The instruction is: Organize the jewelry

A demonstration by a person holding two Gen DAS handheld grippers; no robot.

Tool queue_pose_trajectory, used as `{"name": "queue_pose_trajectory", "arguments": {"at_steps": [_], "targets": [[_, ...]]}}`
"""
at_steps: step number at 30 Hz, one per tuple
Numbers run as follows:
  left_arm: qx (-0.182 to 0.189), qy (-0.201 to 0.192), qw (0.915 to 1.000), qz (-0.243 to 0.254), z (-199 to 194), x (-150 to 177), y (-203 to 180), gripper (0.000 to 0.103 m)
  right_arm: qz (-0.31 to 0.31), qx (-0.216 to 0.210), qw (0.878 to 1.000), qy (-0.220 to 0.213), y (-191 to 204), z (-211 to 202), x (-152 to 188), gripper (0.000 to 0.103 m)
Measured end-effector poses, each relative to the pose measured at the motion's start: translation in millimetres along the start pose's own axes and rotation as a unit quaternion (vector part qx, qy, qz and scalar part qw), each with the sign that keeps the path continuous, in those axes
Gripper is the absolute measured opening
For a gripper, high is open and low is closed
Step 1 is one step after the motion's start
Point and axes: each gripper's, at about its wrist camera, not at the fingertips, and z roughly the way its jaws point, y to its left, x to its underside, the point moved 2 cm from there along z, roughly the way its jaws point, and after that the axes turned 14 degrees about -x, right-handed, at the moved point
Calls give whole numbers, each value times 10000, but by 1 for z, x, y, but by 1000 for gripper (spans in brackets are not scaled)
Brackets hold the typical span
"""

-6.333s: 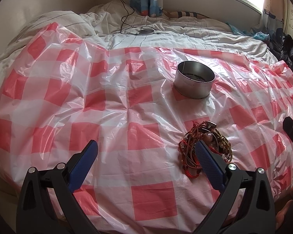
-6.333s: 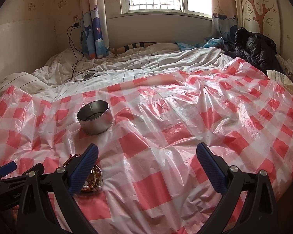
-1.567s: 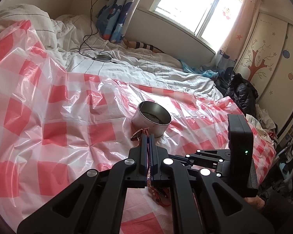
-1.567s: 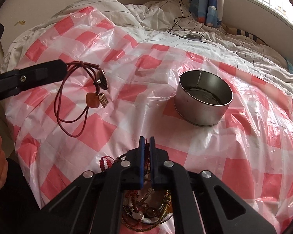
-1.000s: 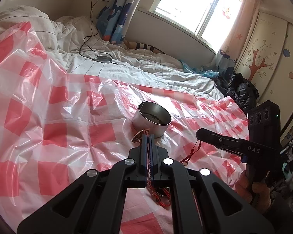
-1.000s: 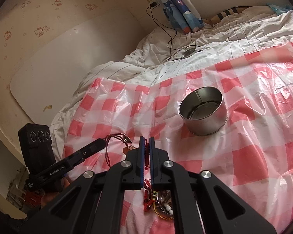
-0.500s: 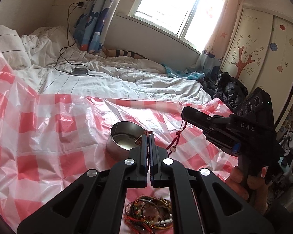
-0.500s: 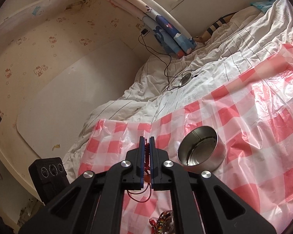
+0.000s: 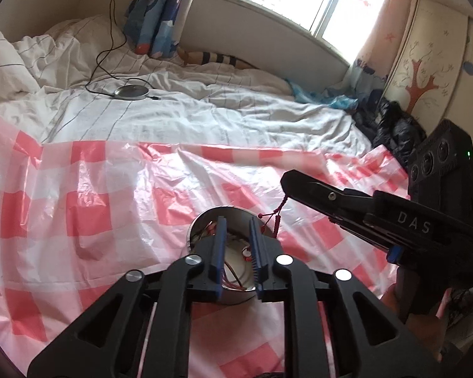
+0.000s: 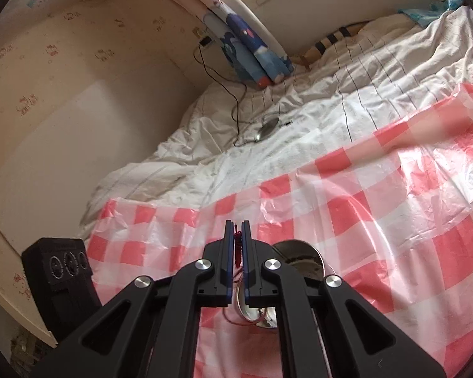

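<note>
Here the left tongs (image 9: pixel 238 245) gape slightly over the tin (image 9: pixel 205 220), hiding most of the red cord (image 9: pixel 233 278) lying inside. At 2 o'clock, the right tongs (image 10: pixel 237 245) pinch a red string (image 9: pixel 276 217) dangling over the tin's rim.

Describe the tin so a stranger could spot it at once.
Find the bed's red-and-white checked sheet. Near its middle stands the tin, a round, open, shiny metal container with cords inside. It is the only metal thing on the checks; the left claw hangs open over it.
</note>
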Motion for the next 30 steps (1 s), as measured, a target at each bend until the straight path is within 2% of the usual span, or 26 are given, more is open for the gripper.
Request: {"name": "queue_pose_trajectory", "arguments": {"at_steps": [2, 3, 4, 8, 12, 13, 17, 19, 24, 30], "targets": [[-299, -126, 9993, 169, -5, 1, 0, 46, 104, 117, 9998, 94, -9, 5, 8, 35], [-442, -260, 9984, 250, -12, 0, 0, 51, 100, 147, 9998, 34, -10, 2, 10, 48], [-557, -378, 9972, 317, -18, 0, -1, 57, 106, 176, 9998, -24, -10, -2, 11, 49], [-855, -555, 9934, 532, -38, 4, -4, 61, 359, 324, 9981, -373, -15, -28, 15, 53], [-1262, -774, 9854, 843, -59, 12, -9, 66, 507, 635, 9956, -474, -18, -53, 27, 58], [-1328, -850, 9834, 903, -65, 14, -11, 69, 505, 785, 9944, -505, -17, -60, 30, 64], [-1457, -1087, 9787, 957, -91, 21, -14, 76, 379, 1263, 9886, -720, -6, -93, 43, 72], [-1493, -1149, 9778, 918, -103, 25, -13, 78, 286, 1508, 9848, -808, 2, -105, 54, 82], [-1526, -1205, 9783, 719, -126, 37, -12, 84, 89, 1824, 9816, -563, 18, -114, 83, 86], [-1651, -1134, 9772, 712, -140, 58, -13, 87, -25, 2096, 9764, -512, 26, -115, 93, 90]]}}
